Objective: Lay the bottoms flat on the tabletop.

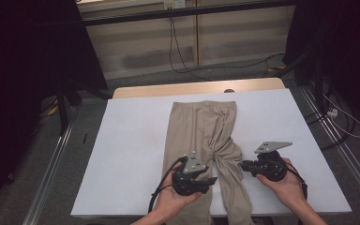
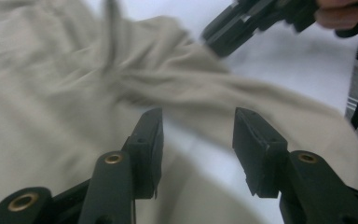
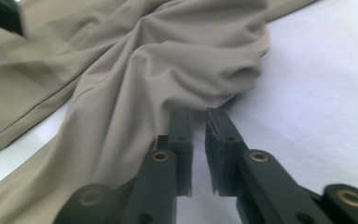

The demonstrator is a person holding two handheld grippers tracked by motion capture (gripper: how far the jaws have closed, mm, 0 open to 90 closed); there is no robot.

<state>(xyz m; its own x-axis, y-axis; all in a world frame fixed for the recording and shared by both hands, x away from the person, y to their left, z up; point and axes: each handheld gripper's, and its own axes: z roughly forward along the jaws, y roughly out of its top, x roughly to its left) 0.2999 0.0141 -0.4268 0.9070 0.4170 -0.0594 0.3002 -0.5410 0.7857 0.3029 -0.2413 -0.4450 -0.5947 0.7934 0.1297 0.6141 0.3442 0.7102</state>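
Note:
Beige trousers [image 1: 197, 136] lie lengthwise on the white table [image 1: 131, 154], waist at the far end, the right leg bunched and twisted near the knee. My left gripper [image 1: 214, 179] hovers over the left leg near the front edge, pointing right. In the left gripper view its jaws [image 2: 198, 135] stand apart over the cloth [image 2: 51, 93] with nothing pinched. My right gripper [image 1: 243, 165] points left at the bunched fold. In the right gripper view its jaws [image 3: 199, 121] keep a narrow slit, just short of the fold [image 3: 168, 60]. The right gripper [image 2: 216, 39] also appears in the left gripper view.
The table's wooden far edge [image 1: 197, 88] borders the white top. Black stands [image 1: 65, 93] and cables [image 1: 183, 61] occupy the floor behind and at both sides. White table surface lies bare left and right of the trousers.

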